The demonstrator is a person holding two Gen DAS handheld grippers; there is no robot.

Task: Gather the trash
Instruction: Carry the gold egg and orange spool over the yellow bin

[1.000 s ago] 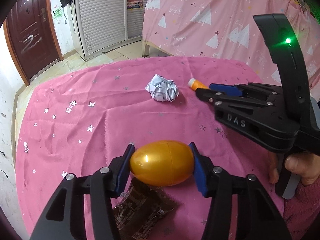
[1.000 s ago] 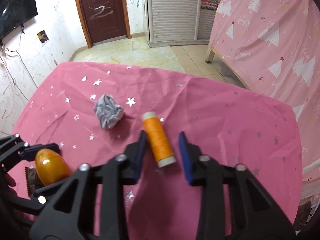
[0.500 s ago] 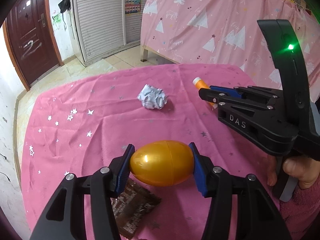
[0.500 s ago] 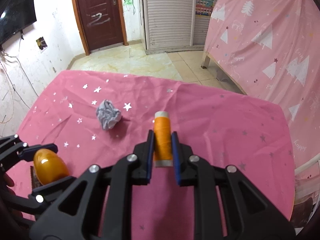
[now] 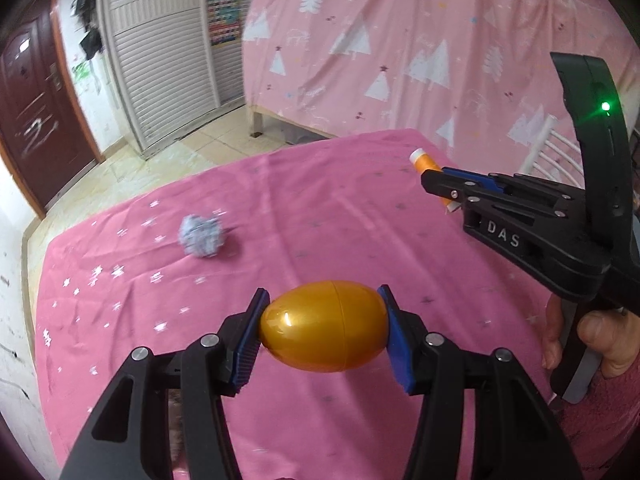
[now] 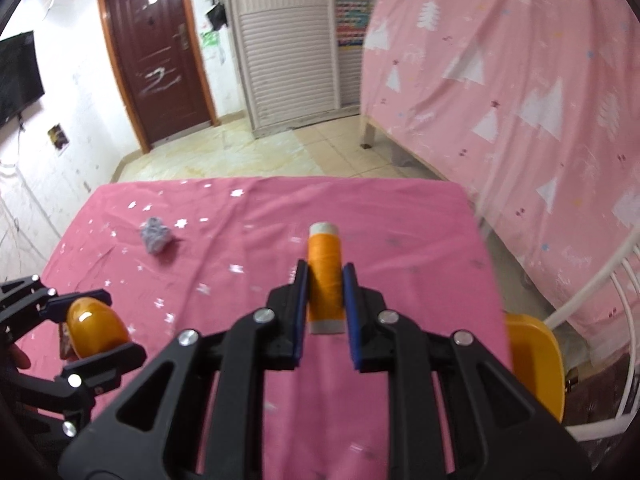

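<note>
My left gripper (image 5: 323,328) is shut on a golden plastic egg (image 5: 324,327) and holds it above the pink starred tablecloth (image 5: 320,216). My right gripper (image 6: 325,292) is shut on an orange thread spool (image 6: 325,276) and holds it raised above the table; the spool also shows in the left wrist view (image 5: 426,162). A crumpled grey paper ball (image 5: 202,236) lies on the cloth at the far left, also in the right wrist view (image 6: 155,236). The egg shows in the right wrist view (image 6: 96,328) at the lower left.
A dark snack wrapper (image 6: 66,344) lies on the cloth under the left gripper, mostly hidden. A yellow bin (image 6: 534,364) stands beside the table's right edge, next to a white metal frame (image 6: 600,280). A pink curtain (image 5: 420,48) hangs behind the table.
My right gripper closed on the orange spool and lifted it off the cloth. Both grippers rose, the left still holding the egg; the wrapper slipped almost out of the left view.
</note>
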